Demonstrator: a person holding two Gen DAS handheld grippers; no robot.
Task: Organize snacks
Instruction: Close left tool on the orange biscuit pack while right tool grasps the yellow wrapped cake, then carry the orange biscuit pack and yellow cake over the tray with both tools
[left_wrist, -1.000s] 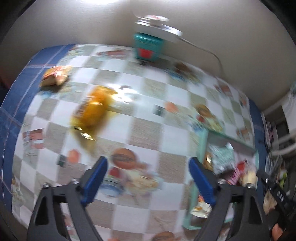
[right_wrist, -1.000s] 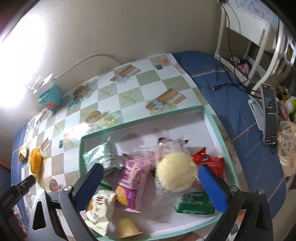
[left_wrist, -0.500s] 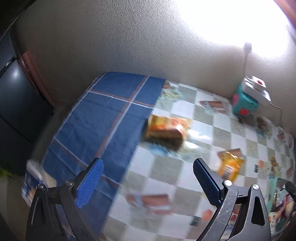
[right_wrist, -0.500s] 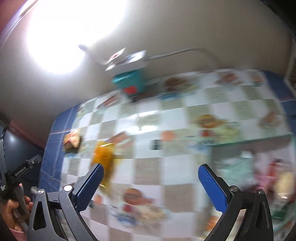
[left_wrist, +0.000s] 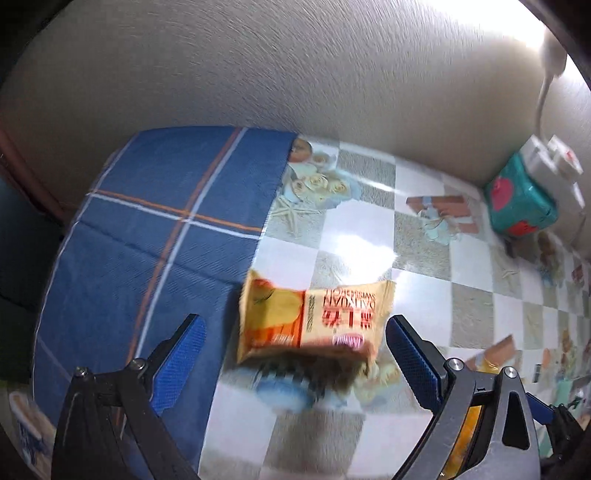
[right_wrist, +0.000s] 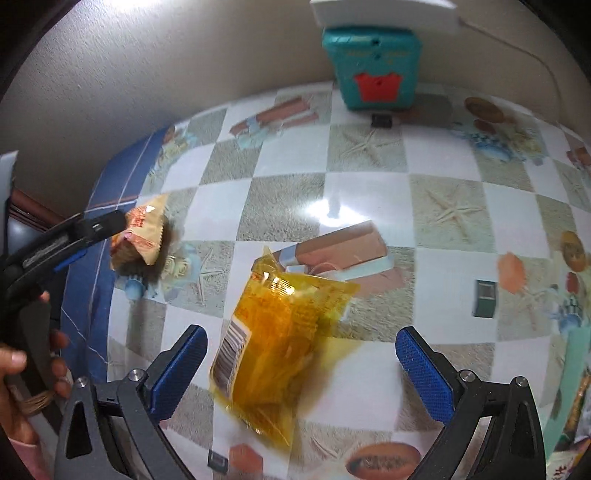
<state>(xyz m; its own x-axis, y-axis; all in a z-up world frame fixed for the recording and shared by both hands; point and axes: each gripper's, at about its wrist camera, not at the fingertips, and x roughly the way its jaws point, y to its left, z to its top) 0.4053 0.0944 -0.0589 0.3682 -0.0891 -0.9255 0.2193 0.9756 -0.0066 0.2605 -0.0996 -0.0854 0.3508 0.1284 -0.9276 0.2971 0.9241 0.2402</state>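
Note:
An orange and cream snack packet (left_wrist: 314, 319) lies where the chequered cloth meets the blue cloth. My left gripper (left_wrist: 295, 350) stands open with the packet between its fingers, apart from both pads. The same packet (right_wrist: 142, 236) shows at the left of the right wrist view, beside the left gripper's black finger (right_wrist: 79, 230). A clear yellow snack bag (right_wrist: 277, 339) lies flat on the chequered cloth. My right gripper (right_wrist: 301, 363) is open and straddles the bag without touching it.
A teal box (right_wrist: 371, 70) with a white power strip on top stands against the wall, also in the left wrist view (left_wrist: 519, 201). A blue cloth (left_wrist: 147, 229) covers the table's left end. A hand (right_wrist: 22, 365) holds the left gripper.
Both grippers have swung left and come down. The left one closed in on the orange packet. The right one left the tray and now frames the yellow bag.

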